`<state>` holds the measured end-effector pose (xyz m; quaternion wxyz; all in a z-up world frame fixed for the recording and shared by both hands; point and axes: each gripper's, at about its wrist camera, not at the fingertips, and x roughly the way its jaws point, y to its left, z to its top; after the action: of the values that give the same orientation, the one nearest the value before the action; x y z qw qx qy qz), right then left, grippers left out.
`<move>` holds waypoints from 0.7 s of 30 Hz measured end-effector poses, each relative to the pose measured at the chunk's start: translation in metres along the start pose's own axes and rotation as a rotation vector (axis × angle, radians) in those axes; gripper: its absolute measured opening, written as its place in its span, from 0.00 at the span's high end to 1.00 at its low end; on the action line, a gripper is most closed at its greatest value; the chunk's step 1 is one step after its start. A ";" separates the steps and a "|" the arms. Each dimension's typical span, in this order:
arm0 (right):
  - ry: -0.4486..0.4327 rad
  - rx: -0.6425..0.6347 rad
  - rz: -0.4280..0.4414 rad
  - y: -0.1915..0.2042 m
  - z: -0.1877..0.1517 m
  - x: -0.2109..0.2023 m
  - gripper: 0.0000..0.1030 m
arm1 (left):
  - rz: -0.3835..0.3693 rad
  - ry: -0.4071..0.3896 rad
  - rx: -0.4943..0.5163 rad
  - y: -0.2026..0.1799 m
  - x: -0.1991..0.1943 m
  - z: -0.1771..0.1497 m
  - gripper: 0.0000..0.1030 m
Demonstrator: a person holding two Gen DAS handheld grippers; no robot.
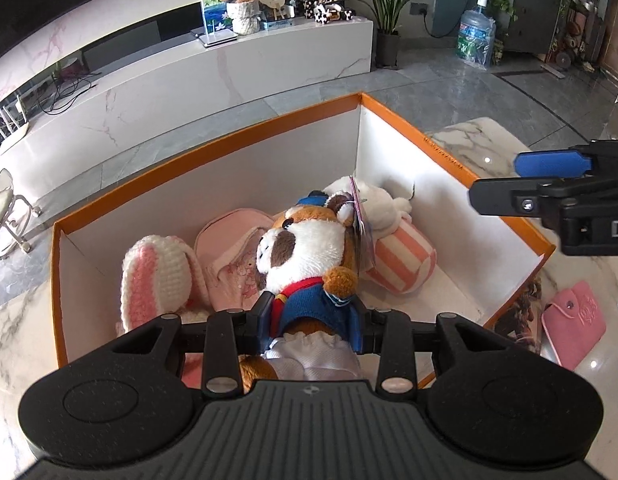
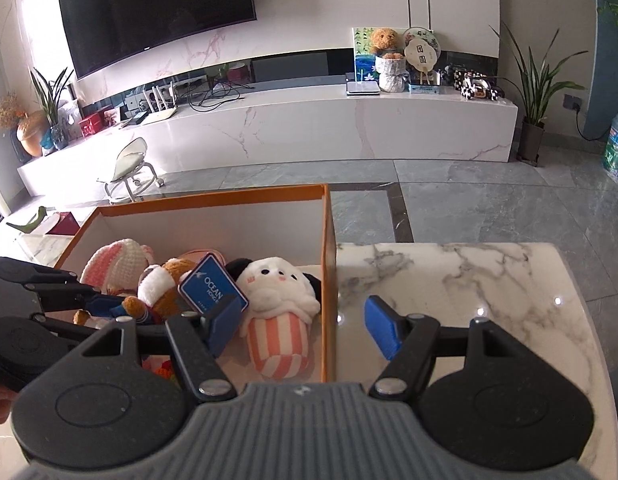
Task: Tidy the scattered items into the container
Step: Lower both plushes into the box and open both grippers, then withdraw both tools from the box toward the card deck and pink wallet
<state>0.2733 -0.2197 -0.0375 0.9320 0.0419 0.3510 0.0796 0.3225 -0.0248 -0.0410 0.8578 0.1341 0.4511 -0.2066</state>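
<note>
My left gripper [image 1: 313,316] is shut on a brown-and-white plush in a blue sailor outfit [image 1: 305,256] and holds it over the orange-rimmed white box [image 1: 213,136]. Inside the box lie a pink-eared crochet bunny [image 1: 157,280], a pink pouch [image 1: 233,260] and a white plush in a pink striped cup [image 1: 397,256]. My right gripper [image 2: 305,324] is open and empty, straddling the box's right wall [image 2: 329,280]. The sailor plush [image 2: 161,288], its blue tag [image 2: 213,284] and the striped-cup plush [image 2: 277,312] show in the right wrist view.
A pink card holder [image 1: 573,324] and a dark picture booklet [image 1: 521,320] lie on the marble table [image 2: 469,280] right of the box. A TV bench [image 2: 309,124], a small stool [image 2: 133,172], plants and a water jug [image 1: 475,36] stand beyond.
</note>
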 end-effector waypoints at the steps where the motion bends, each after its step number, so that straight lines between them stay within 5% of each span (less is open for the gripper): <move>1: 0.002 0.023 0.011 -0.002 -0.002 -0.002 0.31 | -0.009 0.009 -0.010 0.002 0.003 -0.001 0.59; 7: -0.001 0.079 0.022 -0.007 -0.015 -0.016 0.31 | -0.061 0.021 -0.087 0.009 0.007 -0.008 0.55; 11: 0.007 0.099 0.030 -0.007 -0.024 -0.020 0.31 | -0.068 -0.007 -0.086 0.010 -0.004 -0.008 0.38; 16: 0.019 0.113 0.030 -0.004 -0.033 -0.017 0.31 | -0.030 -0.051 -0.065 0.004 -0.020 -0.008 0.37; 17: 0.019 0.112 0.029 -0.003 -0.034 -0.017 0.31 | -0.017 -0.067 -0.068 0.004 -0.024 -0.009 0.38; 21: 0.019 0.117 0.029 -0.002 -0.042 -0.022 0.31 | -0.041 -0.097 -0.105 0.004 -0.034 -0.013 0.70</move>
<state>0.2296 -0.2244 -0.0550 0.9233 0.1007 0.3635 0.0726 0.2982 -0.0077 -0.0195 0.8801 0.0695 0.4219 -0.2063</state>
